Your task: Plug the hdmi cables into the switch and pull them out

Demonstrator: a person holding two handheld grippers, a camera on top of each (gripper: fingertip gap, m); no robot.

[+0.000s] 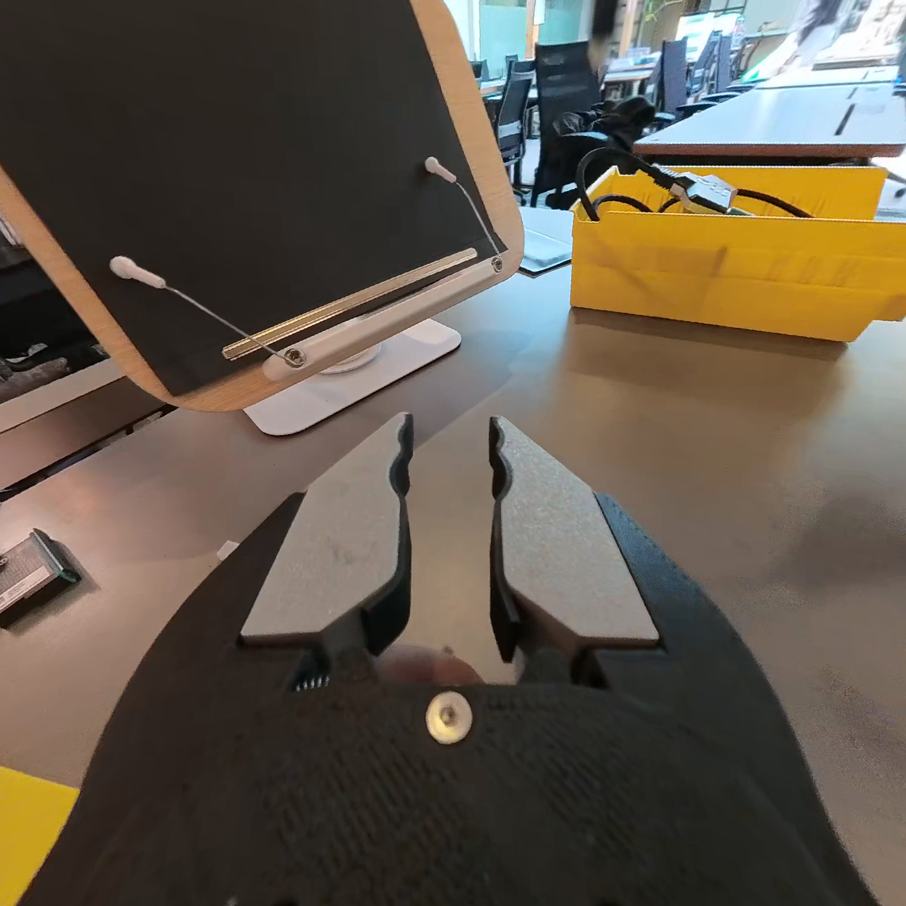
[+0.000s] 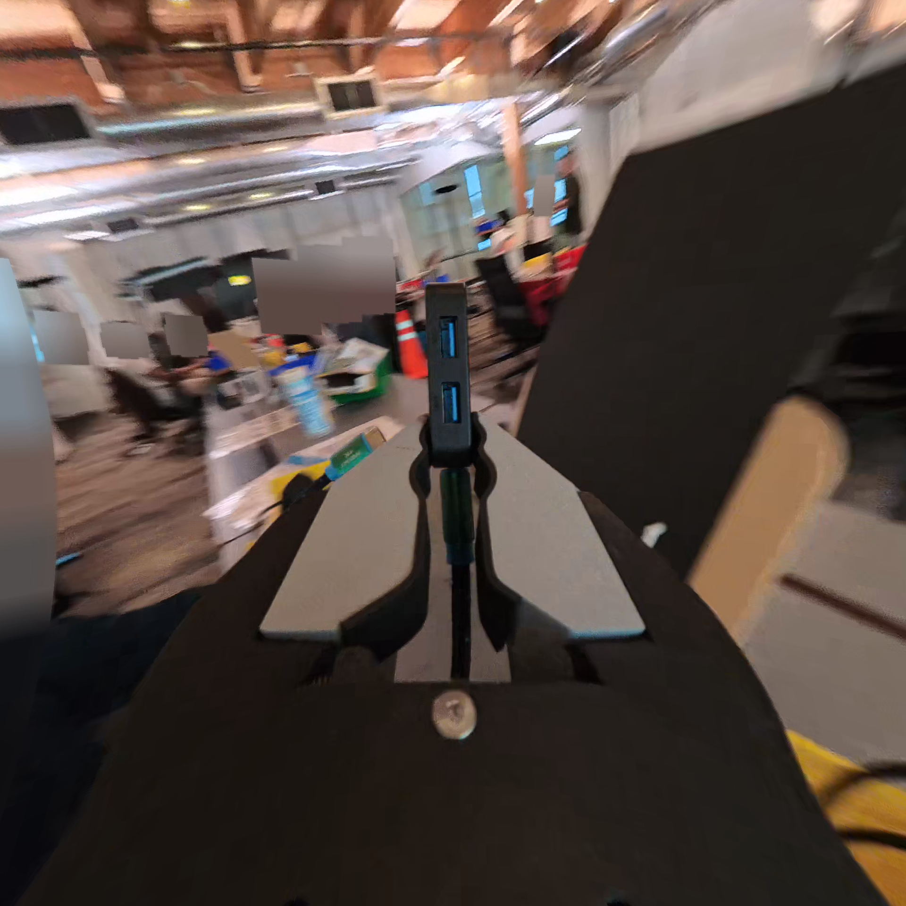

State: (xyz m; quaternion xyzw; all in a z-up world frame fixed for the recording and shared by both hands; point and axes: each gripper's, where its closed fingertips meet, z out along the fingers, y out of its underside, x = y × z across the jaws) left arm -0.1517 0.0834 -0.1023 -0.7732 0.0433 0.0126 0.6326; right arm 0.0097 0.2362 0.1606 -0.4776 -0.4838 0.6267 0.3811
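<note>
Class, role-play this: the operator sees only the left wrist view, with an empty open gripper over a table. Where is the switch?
Observer: The right gripper holds the switch, pinched at its lower end.
Operator: Which way does it point?
Observer: It sticks out past the fingertips, with two blue ports facing the camera.
Operator: Is any cable attached?
Observer: A green plug with a black cable sits between the fingers at its lower end.
</note>
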